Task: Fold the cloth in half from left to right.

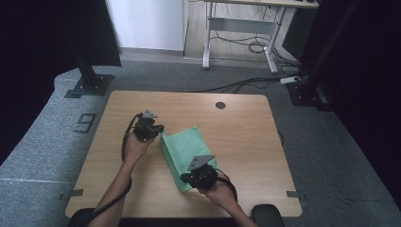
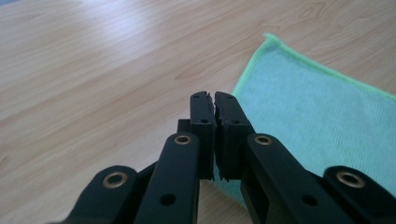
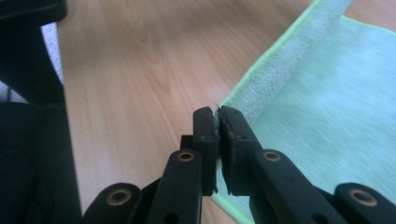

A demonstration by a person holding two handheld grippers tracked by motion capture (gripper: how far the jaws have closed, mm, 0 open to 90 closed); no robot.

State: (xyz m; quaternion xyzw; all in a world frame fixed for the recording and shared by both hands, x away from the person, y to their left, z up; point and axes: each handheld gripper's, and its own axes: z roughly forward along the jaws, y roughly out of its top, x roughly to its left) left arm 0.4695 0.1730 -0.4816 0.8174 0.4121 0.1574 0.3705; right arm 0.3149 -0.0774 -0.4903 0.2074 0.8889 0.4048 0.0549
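A green cloth (image 1: pixel 189 146) lies on the wooden table (image 1: pixel 246 137), with its left edge raised off the wood. My left gripper (image 1: pixel 160 130) is shut on the cloth's far left corner. In the left gripper view the jaws (image 2: pixel 215 98) meet, and the cloth (image 2: pixel 317 112) spreads away to the right. My right gripper (image 1: pixel 185 178) is shut on the near left corner. In the right gripper view the closed jaws (image 3: pixel 217 112) pinch the cloth (image 3: pixel 327 93), whose edge curls up and shows its fluffy underside.
A dark round hole (image 1: pixel 220 105) sits near the table's far edge. Bare wood lies left and right of the cloth. A black pad (image 1: pixel 267 215) rests by the near right corner. Black stand feet (image 1: pixel 90 85) and a desk frame (image 1: pixel 241 28) stand beyond the table.
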